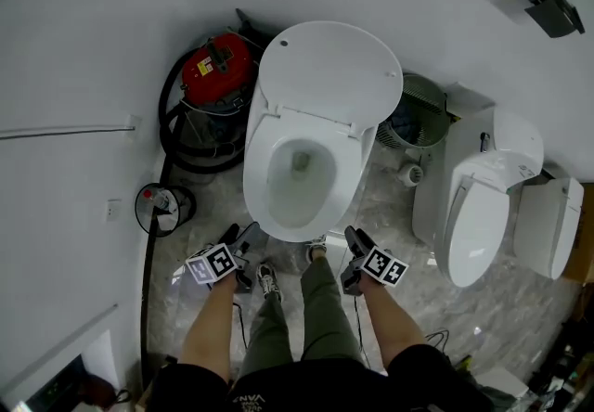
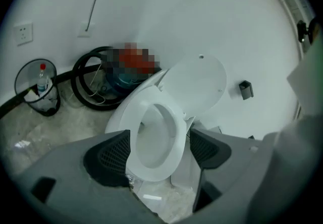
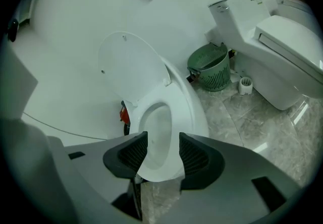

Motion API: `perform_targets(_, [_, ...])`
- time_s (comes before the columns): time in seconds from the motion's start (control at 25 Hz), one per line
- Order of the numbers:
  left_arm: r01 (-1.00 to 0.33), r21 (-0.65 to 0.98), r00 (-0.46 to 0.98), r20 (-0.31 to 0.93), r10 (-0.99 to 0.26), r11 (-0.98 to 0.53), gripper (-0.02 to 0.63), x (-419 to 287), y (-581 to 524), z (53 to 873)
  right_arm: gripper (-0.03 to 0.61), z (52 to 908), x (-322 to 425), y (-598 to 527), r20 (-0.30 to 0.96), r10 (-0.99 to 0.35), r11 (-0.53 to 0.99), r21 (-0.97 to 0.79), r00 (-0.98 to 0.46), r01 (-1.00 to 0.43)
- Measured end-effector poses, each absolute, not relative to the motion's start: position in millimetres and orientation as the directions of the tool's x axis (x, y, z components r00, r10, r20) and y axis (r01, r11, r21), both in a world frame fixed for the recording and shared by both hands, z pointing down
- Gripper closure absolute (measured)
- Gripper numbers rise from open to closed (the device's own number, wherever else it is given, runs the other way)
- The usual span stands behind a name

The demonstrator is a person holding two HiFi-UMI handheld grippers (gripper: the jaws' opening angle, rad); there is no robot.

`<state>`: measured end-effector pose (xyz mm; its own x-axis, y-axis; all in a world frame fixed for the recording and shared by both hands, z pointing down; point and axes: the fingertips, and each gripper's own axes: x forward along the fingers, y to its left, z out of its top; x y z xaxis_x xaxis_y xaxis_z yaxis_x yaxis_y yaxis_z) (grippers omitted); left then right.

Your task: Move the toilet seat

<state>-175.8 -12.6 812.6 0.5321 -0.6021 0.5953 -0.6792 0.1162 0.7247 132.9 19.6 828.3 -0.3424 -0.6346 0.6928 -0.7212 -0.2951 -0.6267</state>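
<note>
A white toilet (image 1: 297, 169) stands against the wall, its seat ring lying down on the bowl and its lid (image 1: 329, 76) raised. My left gripper (image 1: 245, 239) hangs low at the bowl's front left, open and empty. At the front right my right gripper (image 1: 354, 241) is also open, holding nothing. In the left gripper view the seat (image 2: 174, 132) shows beyond the wide-apart pads of the left gripper (image 2: 159, 152). In the right gripper view the seat (image 3: 184, 112) and lid (image 3: 128, 69) lie past the right gripper (image 3: 163, 155), whose narrower gap touches nothing.
A red vacuum cleaner (image 1: 215, 76) with a black hose sits left of the toilet, a wire bin (image 1: 162, 206) nearer me. A green basket (image 1: 418, 113), a paper roll (image 1: 411, 174) and a second toilet (image 1: 483, 206) stand to the right. The person's shoes (image 1: 269, 280) are at the bowl's front.
</note>
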Motion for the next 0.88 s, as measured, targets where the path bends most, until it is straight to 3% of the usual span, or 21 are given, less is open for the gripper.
perform_targets(0.36, [-0.540, 0.776, 0.473, 0.600, -0.646, 0.326, 0.210, -183.2, 0.1, 865.0, 0.307, 881.2, 107.4, 39.9, 0.724, -0.525, -0.291, -0.646, -0.447, -0.706])
perform_targets(0.6, [-0.527, 0.779, 0.524, 0.613, -0.591, 0.341, 0.209, -172.1, 9.3, 891.8, 0.252, 908.2, 92.2, 38.4, 0.737, -0.473, -0.296, -0.648, -0.482, -0.701])
perform_targets(0.88, [-0.519, 0.774, 0.554, 0.628, -0.547, 0.362, 0.163, -152.8, 11.2, 922.2, 0.210, 933.8, 80.1, 36.7, 0.730, -0.464, -0.338, -0.670, -0.502, -0.661])
